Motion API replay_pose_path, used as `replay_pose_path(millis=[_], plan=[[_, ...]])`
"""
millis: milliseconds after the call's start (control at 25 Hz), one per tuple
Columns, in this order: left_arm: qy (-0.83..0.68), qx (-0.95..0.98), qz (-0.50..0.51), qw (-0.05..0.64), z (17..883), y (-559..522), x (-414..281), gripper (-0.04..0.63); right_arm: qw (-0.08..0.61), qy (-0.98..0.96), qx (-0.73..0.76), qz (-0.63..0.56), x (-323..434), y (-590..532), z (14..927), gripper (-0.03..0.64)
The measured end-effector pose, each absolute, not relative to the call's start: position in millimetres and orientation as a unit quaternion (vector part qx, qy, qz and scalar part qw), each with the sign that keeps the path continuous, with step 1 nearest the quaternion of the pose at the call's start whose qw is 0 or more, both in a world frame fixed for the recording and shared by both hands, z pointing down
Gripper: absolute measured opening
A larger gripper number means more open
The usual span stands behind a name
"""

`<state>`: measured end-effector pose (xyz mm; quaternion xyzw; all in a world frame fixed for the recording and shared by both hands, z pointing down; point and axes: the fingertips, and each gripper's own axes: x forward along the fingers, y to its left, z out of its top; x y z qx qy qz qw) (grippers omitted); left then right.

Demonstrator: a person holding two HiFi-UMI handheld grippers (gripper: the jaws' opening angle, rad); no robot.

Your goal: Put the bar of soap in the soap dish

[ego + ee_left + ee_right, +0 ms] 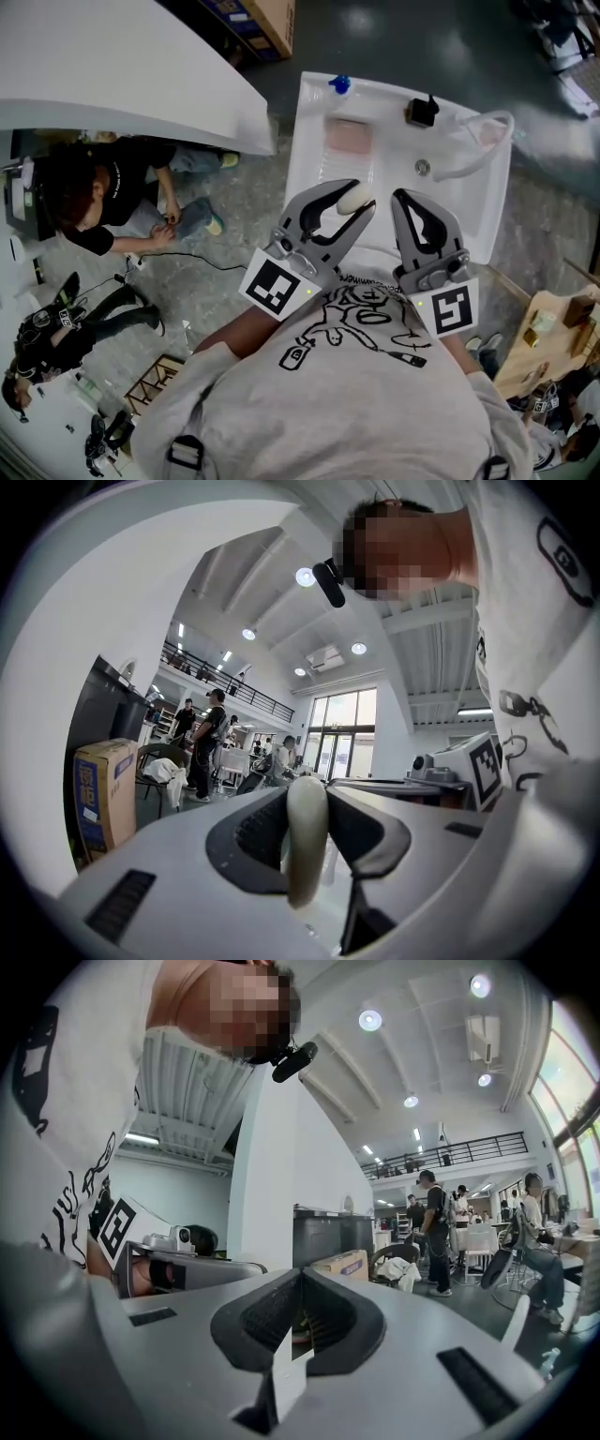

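Observation:
A pale, cream bar of soap [357, 198] is clamped between the jaws of my left gripper [347, 193], held edge-on over the near rim of the white sink [487, 211]. In the left gripper view the soap [305, 841] stands upright between the dark pads of my left gripper [309, 803]. A pink soap dish [349, 138] lies on the sink's far left part, beyond the soap. My right gripper [405, 199] hovers beside the left one, jaws together and empty; its tips meet in the right gripper view [302, 1277].
On the sink are a blue object [339, 84], a black object [422, 112], a drain [423, 167] and a pale hose [473, 150]. A white counter [122, 66] stands to the left, with people [103, 202] on the floor below it. Wooden items [548, 328] sit at right.

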<state>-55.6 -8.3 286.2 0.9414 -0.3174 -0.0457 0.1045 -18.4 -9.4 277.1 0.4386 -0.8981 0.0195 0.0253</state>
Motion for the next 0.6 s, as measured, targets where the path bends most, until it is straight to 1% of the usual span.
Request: replay_pose_path(millis=[320,600], plan=[[-0.325,0.939,-0.035,0.108,289.8,-10.7,-22.5,0.122,0.015,-0.899,0.437,0.022,13.6,-16.8,277.6,0.023],[-0.331,0.937,-0.019,0.107,297.6,-15.1,-9.0,0.122,0.016,-0.902,0.431,0.022,28.6,-19.8,286.7,0.023]])
